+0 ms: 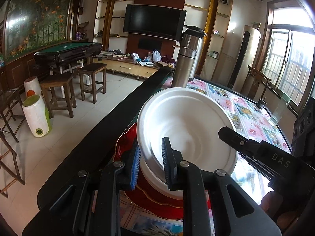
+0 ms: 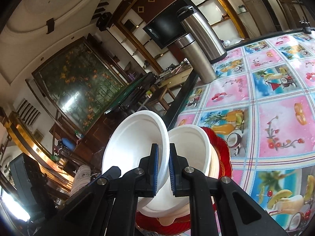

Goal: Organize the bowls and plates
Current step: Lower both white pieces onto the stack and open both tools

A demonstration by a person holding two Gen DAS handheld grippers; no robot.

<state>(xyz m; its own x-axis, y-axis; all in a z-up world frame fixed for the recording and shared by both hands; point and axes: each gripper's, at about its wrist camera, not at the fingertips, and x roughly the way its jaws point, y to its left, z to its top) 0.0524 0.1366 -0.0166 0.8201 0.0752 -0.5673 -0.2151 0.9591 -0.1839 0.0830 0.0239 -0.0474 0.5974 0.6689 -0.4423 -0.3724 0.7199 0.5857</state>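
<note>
1. Right gripper (image 2: pixel 163 163): clenched on the rim of a white bowl (image 2: pixel 133 147), holding it tilted.
2. Left gripper (image 1: pixel 151 165): fingers astride the rim of the same bowl (image 1: pixel 187 122), one outside, one inside; pressing or loose, cannot tell.
3. Under and beside the tilted bowl: a second bowl (image 2: pixel 189 145), stacked with other white ware.
4. Beneath the stack: a red plate (image 2: pixel 222 147) with a gold edge, near the table (image 2: pixel 275 118) edge.
5. Further along the table edge: two steel flasks (image 1: pixel 187 63), upright.
</note>
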